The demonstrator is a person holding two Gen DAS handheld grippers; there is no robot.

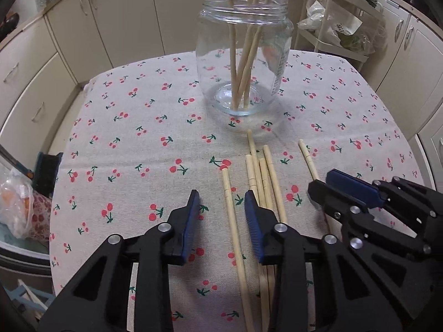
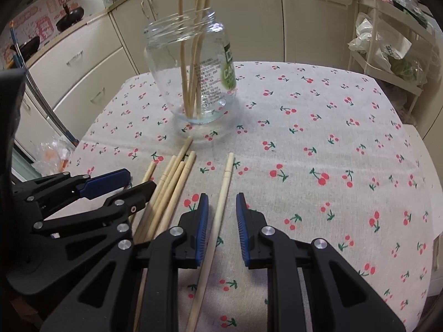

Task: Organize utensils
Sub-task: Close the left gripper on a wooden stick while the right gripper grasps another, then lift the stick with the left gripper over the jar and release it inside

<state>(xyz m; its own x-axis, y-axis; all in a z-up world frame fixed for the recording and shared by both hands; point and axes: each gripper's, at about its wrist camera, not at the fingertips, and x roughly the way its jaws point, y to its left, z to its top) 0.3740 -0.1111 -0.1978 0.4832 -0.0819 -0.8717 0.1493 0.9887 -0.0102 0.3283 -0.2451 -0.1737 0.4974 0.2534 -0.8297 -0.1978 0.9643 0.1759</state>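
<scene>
Inspecting left gripper [image 1: 222, 203]: my fingers are spread, one chopstick [image 1: 232, 221] lying between them, ungripped.
Right gripper [image 2: 221, 207]: my fingers parted, straddling a lone chopstick [image 2: 218, 215] on the tablecloth [image 2: 318, 138].
Loose bundle [image 2: 169, 191]: flat between both grippers.
Jar [image 1: 243, 52]: upright beyond the bundle, several chopsticks standing inside.

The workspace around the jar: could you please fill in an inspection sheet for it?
Surface: cherry-print tablecloth, flat.
Job's things: glass jar upright, several chopsticks standing inside; loose chopsticks lying in front of it.
Clutter: nothing seen on the cloth.
Grippers: left tongs open astride one chopstick; right tongs open astride another chopstick.
Cables: nothing seen.
Surroundings: cream cabinets, a rack with bags.
</scene>
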